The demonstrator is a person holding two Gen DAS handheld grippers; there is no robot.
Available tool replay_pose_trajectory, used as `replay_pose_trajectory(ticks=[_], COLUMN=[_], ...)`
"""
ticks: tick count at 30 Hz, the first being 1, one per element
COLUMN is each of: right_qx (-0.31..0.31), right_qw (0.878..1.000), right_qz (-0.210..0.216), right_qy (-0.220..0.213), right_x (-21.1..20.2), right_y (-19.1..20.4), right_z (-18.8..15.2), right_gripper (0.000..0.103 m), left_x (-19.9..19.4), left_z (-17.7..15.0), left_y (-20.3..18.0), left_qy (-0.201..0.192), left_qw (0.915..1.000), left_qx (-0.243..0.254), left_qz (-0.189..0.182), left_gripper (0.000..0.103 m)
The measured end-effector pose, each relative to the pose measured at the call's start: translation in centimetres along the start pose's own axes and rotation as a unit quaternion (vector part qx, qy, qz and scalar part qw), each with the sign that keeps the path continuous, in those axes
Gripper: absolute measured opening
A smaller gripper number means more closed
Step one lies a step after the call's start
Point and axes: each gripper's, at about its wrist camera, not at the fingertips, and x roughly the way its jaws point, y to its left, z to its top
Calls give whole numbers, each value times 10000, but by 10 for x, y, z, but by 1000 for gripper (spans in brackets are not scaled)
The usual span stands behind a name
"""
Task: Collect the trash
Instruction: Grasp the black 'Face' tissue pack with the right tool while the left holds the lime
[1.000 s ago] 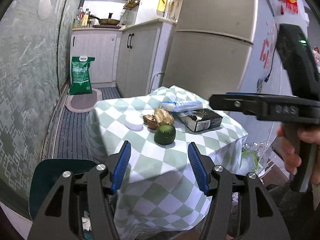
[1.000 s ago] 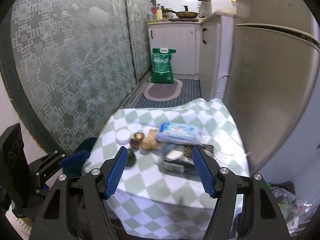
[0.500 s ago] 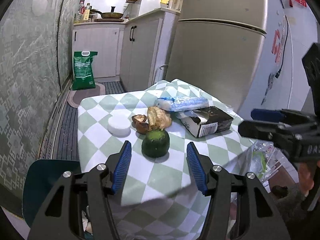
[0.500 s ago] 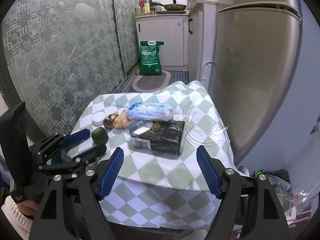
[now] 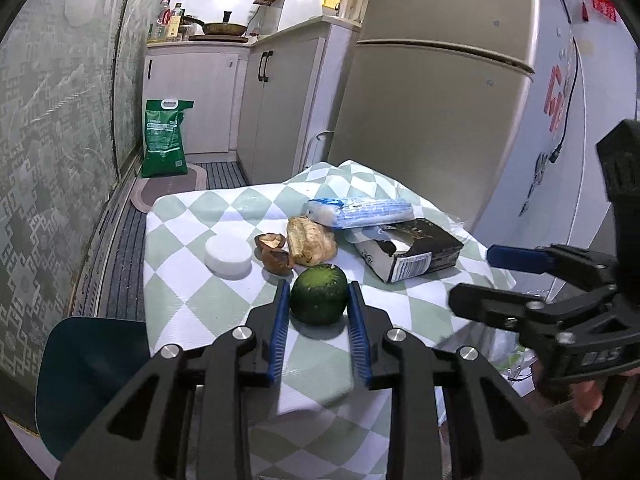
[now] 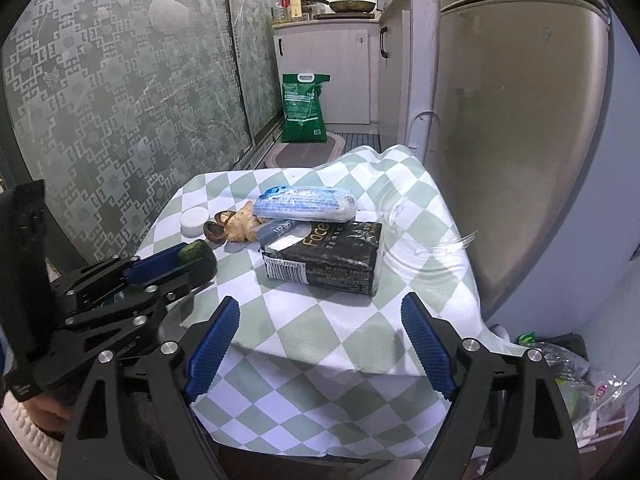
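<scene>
A round green fruit (image 5: 318,299) sits on the checked tablecloth (image 5: 192,300). My left gripper (image 5: 319,304) has closed its blue pads against both sides of the fruit, which still rests on the cloth; it also shows in the right wrist view (image 6: 198,255). Behind it lie brown shells (image 5: 274,254), a crumpled tan scrap (image 5: 312,240), a white lid (image 5: 228,256), a black tissue pack (image 5: 412,254) and a blue-white packet (image 5: 360,212). My right gripper (image 6: 320,344) is open and empty, above the table's near edge, short of the black pack (image 6: 324,256).
A fridge (image 5: 432,120) stands right behind the table. A clear plastic sheet (image 6: 416,224) lies on the cloth's right side. A blue chair seat (image 5: 88,376) is at the lower left. A plastic bag with rubbish (image 6: 576,380) lies on the floor at the right.
My left gripper moved forward and narrowed until its pads met the green fruit. My right gripper came closer to the table and stayed open.
</scene>
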Motion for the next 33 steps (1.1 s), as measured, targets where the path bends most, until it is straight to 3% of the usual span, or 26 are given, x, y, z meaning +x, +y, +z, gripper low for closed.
replay_pose_trajectory(ticks=[14, 30, 31, 32, 33], right_qx=[71, 170, 177, 188, 188], right_qw=[9993, 9965, 9966, 9964, 9964], right_qz=[-352, -799, -797, -817, -813], right_qy=[65, -155, -143, -131, -119], right_x=[33, 59, 61, 61, 59], right_y=[13, 18, 19, 19, 18], right_z=[6, 16, 18, 20, 21], right_gripper=[92, 92, 87, 74, 72], left_x=[-25, -49, -50, -51, -52], left_z=[-1, -8, -8, -8, -8], left_y=[24, 52, 53, 54, 54], left_qy=[-115, -131, -138, -142, -148], left_qw=[9997, 9995, 9994, 9994, 9994], left_qx=[-203, -292, -289, -288, -286], left_qz=[-23, 86, 87, 85, 86], left_gripper=[31, 31, 31, 31, 31])
